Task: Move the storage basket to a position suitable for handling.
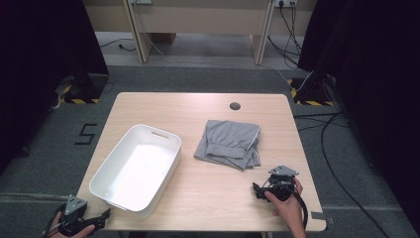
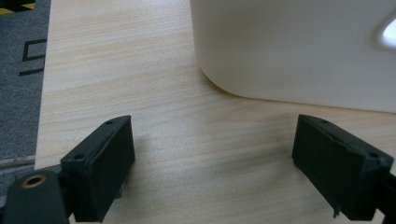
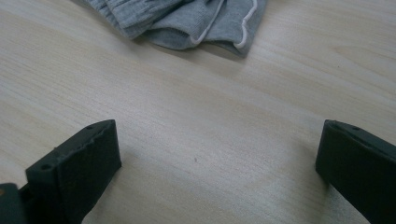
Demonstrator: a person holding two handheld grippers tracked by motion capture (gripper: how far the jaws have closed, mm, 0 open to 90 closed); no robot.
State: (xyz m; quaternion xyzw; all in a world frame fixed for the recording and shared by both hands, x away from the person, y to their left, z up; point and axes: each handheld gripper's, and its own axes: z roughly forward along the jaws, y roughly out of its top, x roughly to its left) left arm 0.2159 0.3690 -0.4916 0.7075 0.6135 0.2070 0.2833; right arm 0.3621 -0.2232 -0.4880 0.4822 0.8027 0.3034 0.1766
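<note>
Grey folded cloth point(image 1: 231, 143) lay on surface point(image 1: 213, 198), right of white bin point(image 1: 136, 166). Right claw point(image 3: 219, 168) stood open, empty, near cloth. Left claw point(image 2: 212, 168) open, empty, beside bin corner. Step judged: approach. Next move needed right claw pinching cloth edge.

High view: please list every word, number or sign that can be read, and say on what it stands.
"5": a black figure marked on the grey floor, left of the table.
Yellow-black hazard stripes on the floor carry no text.
The white bin and grey folded garment show no label.
</note>
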